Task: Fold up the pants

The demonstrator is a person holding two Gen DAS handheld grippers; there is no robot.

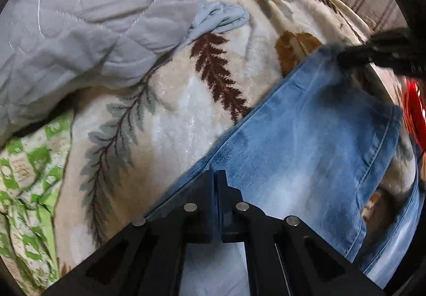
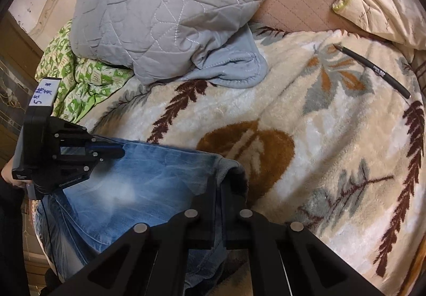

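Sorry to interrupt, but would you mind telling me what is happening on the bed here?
A person is folding blue jeans on a leaf-patterned blanket, using a handheld gripper in each hand. The left gripper is shut on one edge of the denim and the right gripper is shut on a corner. A pen lies farther up the blanket.

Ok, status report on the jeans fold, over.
Left gripper shut on jeans edge. Right gripper shut on opposite corner. Jeans flat on leaf blanket. Pen lies clear.

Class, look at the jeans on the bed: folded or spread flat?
Folded: the jeans show doubled layers at the edge pinched by the right claw, another leg beneath.
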